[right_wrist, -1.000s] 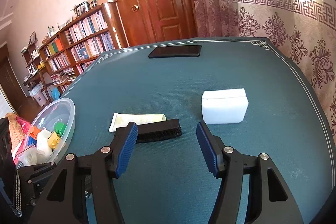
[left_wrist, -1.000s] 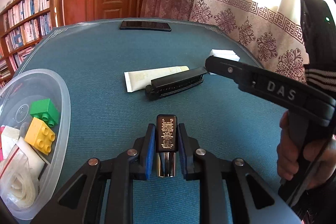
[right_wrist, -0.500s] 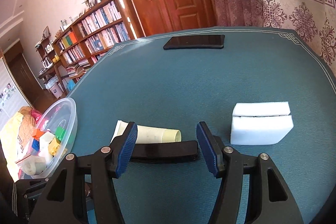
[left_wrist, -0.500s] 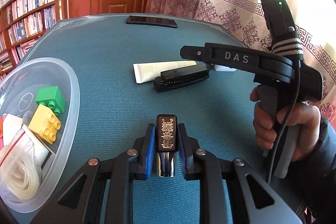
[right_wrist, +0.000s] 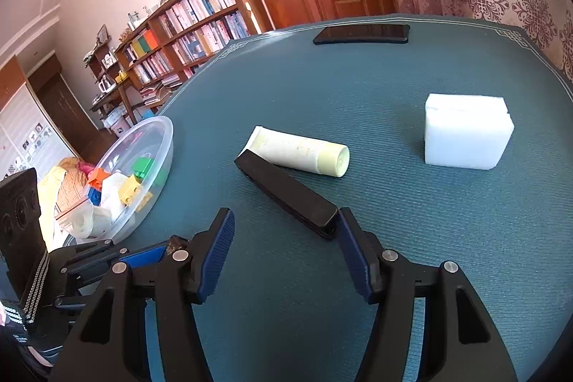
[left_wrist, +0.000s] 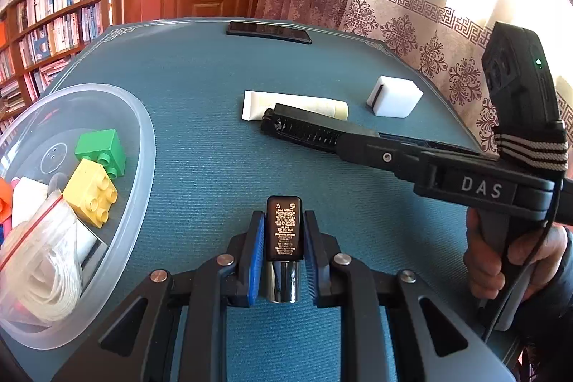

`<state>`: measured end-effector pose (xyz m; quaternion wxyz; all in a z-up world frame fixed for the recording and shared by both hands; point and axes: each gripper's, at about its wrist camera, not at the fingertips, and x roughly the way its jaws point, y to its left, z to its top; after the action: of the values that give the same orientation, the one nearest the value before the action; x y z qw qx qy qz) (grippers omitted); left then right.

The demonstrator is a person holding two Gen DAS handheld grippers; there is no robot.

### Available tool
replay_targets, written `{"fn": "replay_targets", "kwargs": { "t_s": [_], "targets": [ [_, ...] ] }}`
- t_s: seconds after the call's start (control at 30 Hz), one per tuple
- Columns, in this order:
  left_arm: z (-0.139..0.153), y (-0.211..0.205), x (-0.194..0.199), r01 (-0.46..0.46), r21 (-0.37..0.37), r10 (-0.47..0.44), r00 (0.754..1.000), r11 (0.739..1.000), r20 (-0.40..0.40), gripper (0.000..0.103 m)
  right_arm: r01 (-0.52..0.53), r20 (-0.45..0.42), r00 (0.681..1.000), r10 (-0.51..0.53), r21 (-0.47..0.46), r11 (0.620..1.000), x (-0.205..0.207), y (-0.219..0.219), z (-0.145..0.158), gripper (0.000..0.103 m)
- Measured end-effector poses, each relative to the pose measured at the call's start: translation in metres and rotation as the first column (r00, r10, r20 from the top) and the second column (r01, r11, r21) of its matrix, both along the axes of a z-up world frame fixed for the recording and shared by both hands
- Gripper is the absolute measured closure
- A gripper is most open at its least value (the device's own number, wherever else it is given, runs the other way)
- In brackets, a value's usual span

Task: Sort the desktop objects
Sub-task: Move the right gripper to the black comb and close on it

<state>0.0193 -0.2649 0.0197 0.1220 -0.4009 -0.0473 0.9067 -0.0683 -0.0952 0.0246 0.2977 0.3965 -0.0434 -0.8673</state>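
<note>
Through the left wrist camera, our left gripper (left_wrist: pixel 283 238) was pinching a small black bottle with a chrome cap (left_wrist: pixel 283 231) between its blue pads, held over the worktop (left_wrist: pixel 200 145) just beside the clear plastic tub (left_wrist: pixel 143 145) that already held the green block (left_wrist: pixel 102 145), the yellow block (left_wrist: pixel 91 190) and a bagged cord (left_wrist: pixel 39 260). We judged the sound move was to carry the bottle over the rim before letting go. From here the right gripper's fingertips were hidden behind its own arm, so we could not tell how they sat on the black comb (left_wrist: pixel 304 127).

Through the right wrist camera, our right gripper (right_wrist: pixel 284 235) stood spread, its right pad touching or just beside the near end of the comb (right_wrist: pixel 286 194), which lay slantwise and off-centre. We reckoned we should shift right and square up to the comb before closing, lest it pivot against the cream tube (right_wrist: pixel 301 151) that touched its far end. The white foam block (right_wrist: pixel 465 136) and the phone (right_wrist: pixel 361 34) lay well apart. The tub's contents were too small to sort out here.
</note>
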Motion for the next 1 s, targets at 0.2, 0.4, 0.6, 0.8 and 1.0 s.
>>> {"fn": "replay_targets", "kwargs": {
  "t_s": [0.2,0.4,0.6,0.8,1.0],
  "targets": [
    [-0.002,-0.002,-0.001,-0.006,0.007,0.006,1.0,1.0,0.008,0.08,-0.02,-0.069,0.997,0.027,0.096,0.995,0.0,-0.02,0.001,0.043],
    [-0.004,-0.004,-0.002,-0.007,0.015,0.007,1.0,1.0,0.018,0.08,0.012,-0.064,0.998,-0.005,0.113,0.993,-0.017,-0.017,-0.004,0.045],
    [-0.005,-0.004,-0.002,-0.007,0.016,0.007,1.0,1.0,0.019,0.08,-0.03,-0.049,0.998,0.034,0.082,0.996,-0.02,-0.016,-0.004,0.045],
    [-0.006,-0.004,-0.002,-0.008,0.016,0.008,1.0,1.0,0.018,0.08,-0.125,-0.011,0.992,0.126,0.063,0.99,-0.008,-0.029,-0.006,0.05],
    [-0.006,-0.004,-0.002,-0.012,0.009,0.012,1.0,1.0,0.015,0.08,-0.097,-0.011,0.995,0.099,0.098,0.99,-0.02,-0.037,-0.01,0.067]
  ]
}}
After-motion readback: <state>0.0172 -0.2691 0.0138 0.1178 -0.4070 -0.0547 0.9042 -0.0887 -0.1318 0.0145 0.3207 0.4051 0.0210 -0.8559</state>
